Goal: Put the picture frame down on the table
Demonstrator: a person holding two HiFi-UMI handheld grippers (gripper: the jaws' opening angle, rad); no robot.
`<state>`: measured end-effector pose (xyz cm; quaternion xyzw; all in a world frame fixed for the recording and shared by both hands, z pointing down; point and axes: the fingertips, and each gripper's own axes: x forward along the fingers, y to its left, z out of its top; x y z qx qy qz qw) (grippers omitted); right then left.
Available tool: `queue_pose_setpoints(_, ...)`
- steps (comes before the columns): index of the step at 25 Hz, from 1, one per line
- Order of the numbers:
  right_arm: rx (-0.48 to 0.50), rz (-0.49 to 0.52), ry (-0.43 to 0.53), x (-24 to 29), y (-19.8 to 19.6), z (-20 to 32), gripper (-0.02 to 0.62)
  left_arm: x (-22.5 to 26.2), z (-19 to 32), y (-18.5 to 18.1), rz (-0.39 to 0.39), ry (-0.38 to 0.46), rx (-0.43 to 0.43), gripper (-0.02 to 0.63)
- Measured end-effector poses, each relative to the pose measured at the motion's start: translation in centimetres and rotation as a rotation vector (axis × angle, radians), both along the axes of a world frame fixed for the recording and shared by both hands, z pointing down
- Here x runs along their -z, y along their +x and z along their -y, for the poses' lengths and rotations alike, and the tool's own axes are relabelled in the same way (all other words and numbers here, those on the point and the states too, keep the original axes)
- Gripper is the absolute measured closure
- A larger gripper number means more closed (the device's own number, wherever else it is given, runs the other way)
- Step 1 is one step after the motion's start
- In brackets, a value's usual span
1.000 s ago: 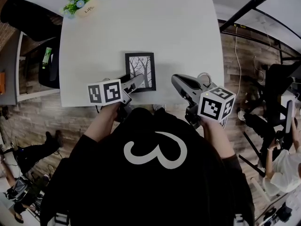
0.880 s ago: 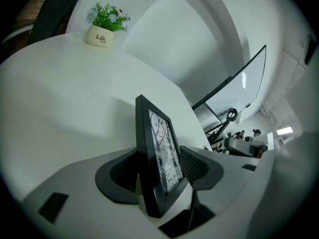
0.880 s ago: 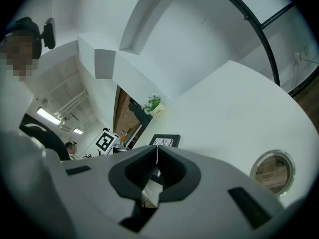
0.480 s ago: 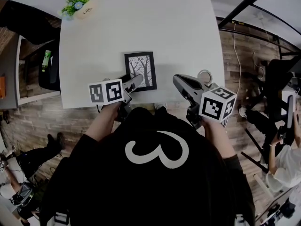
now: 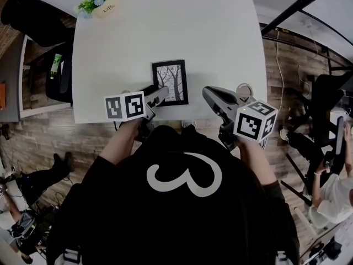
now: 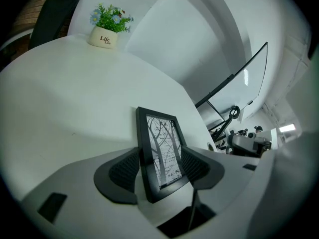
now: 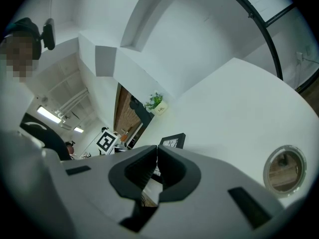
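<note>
Both jaws of the left gripper [image 6: 160, 159] have just been spreading beside the frame [image 5: 170, 81], which lies at the table's [image 5: 165, 26] near edge. This looks like the release; next, draw back clear. Right gripper [image 7: 157, 156] is pressed together, empty.

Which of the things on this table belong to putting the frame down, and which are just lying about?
Job in hand: picture frame, on the table; left gripper, whose jaws have just been opening, frame between them.
Lying about: flower pot; small round object; right gripper, shut and idle.
</note>
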<state>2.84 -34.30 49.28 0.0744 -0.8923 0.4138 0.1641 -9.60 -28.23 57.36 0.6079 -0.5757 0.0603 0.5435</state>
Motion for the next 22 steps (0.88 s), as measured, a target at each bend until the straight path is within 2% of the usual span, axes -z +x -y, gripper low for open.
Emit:
queue_pose_setpoints(7,0.029,0.004,0.013,0.0,-1.5,-1.0,0.572,0.8,-1.2,-1.2,-0.02,0.016,0.022,0.351)
queue_pose_setpoints(13,0.058,0.015,0.041,1.3,-2.1,-2.2,0.572,2.9,-2.0,-1.3,-0.049,0.07,0.019,0.36)
queue_pose_setpoints(18,0.071,0.037,0.056,2.4,-3.0,-3.7,0.572,5.8,-3.3,-1.0,-0.061,0.137,-0.022,0.425)
queue_pose_setpoints(22,0.086,0.042,0.076,3.4,-3.7,-5.9,0.572,9.1,-4.8,-0.5,-0.113,0.234,-0.031,0.475)
